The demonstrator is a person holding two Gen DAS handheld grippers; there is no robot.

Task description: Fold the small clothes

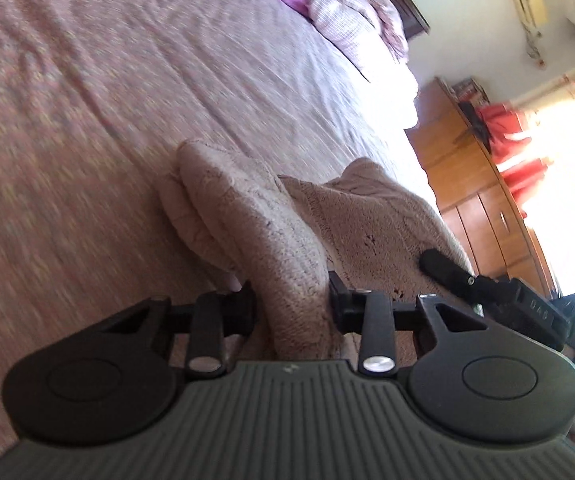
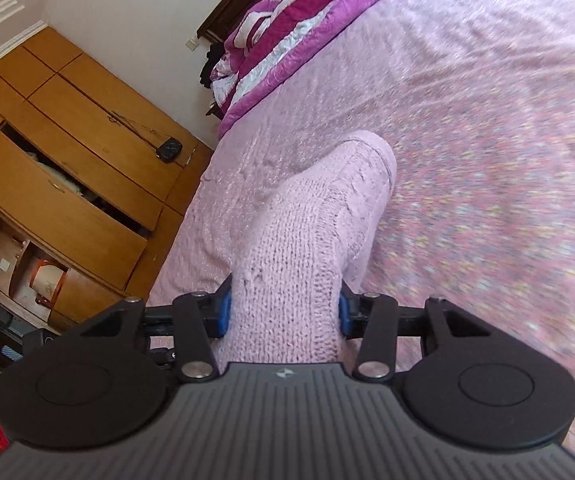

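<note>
A small pale pink knitted garment [image 1: 255, 216] is bunched above the bed. My left gripper [image 1: 292, 300] is shut on a thick fold of it, and the cloth runs forward between the black pads. In the right wrist view the same knit garment [image 2: 319, 216] rises as a rolled hump, and my right gripper [image 2: 283, 312] with blue pads is shut on its near end. The right gripper's black finger [image 1: 443, 266] shows in the left wrist view, lying against the garment's right side. The underside of the garment is hidden.
The bed's pink patterned cover [image 1: 87, 120] spreads around the garment. A purple and white quilt [image 2: 283, 32] lies bunched at the headboard end. A wooden cabinet [image 2: 59, 152] stands beside the bed, and a wooden dresser [image 1: 471, 176] with red cloth on it by the bright window.
</note>
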